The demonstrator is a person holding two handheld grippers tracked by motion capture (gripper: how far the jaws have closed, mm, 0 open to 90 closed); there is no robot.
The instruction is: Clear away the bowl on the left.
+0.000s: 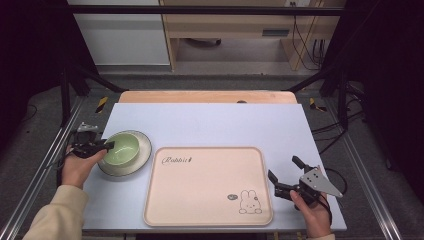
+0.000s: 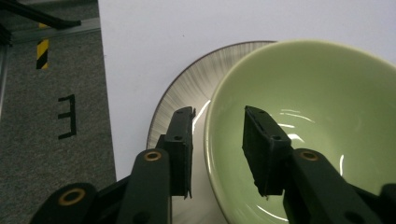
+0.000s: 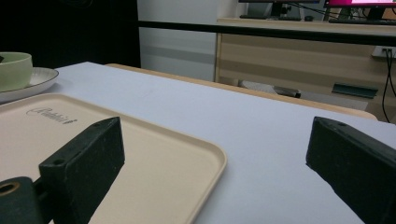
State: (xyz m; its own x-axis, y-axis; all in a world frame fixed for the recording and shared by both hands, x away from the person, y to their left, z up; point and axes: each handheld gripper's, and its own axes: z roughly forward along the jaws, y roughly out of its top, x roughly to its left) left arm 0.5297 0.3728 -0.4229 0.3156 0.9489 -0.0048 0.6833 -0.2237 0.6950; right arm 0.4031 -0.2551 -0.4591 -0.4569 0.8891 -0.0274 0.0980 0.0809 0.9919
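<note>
Green bowl [image 2: 317, 116], cut off at right, sits between left gripper's [image 2: 217, 140] parted jaws; right gripper's [image 1: 286, 176] jaws released.

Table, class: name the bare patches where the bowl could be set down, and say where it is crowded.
The tray is bare apart from its print. The far table strip beyond the tray is free, as is the right strip, up to the right hand-held gripper. The left is crowded: bowl on plate, the left hand-held gripper straddling its rim.
</note>
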